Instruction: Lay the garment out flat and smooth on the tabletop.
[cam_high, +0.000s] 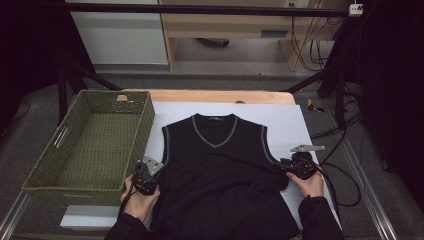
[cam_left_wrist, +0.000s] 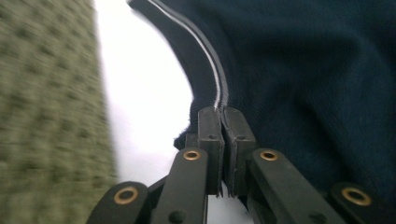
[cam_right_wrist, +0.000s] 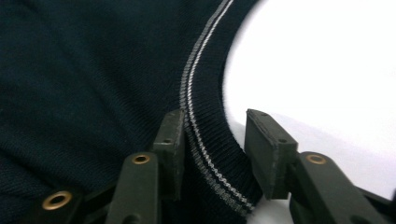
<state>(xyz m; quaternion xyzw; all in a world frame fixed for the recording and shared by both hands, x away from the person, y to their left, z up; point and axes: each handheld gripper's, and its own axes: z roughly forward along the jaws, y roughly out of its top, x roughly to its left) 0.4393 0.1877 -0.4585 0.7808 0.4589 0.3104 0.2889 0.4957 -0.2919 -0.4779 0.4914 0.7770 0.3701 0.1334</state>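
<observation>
Black vest (cam_high: 220, 175) flat, front up, on white sheet (cam_high: 290, 120) over tabletop (cam_high: 220, 96), hem twd person. L gripper (cam_left_wrist: 219, 114) clamped on armhole rib at vest's left edge, beside green basket (cam_high: 85, 145). R gripper (cam_right_wrist: 215, 140) jaws apart, straddling opposite armhole rib, not pinching yet. Symmetric holds at both armholes: probably for lifting or folding evenly; basket close by, likely destination.
</observation>
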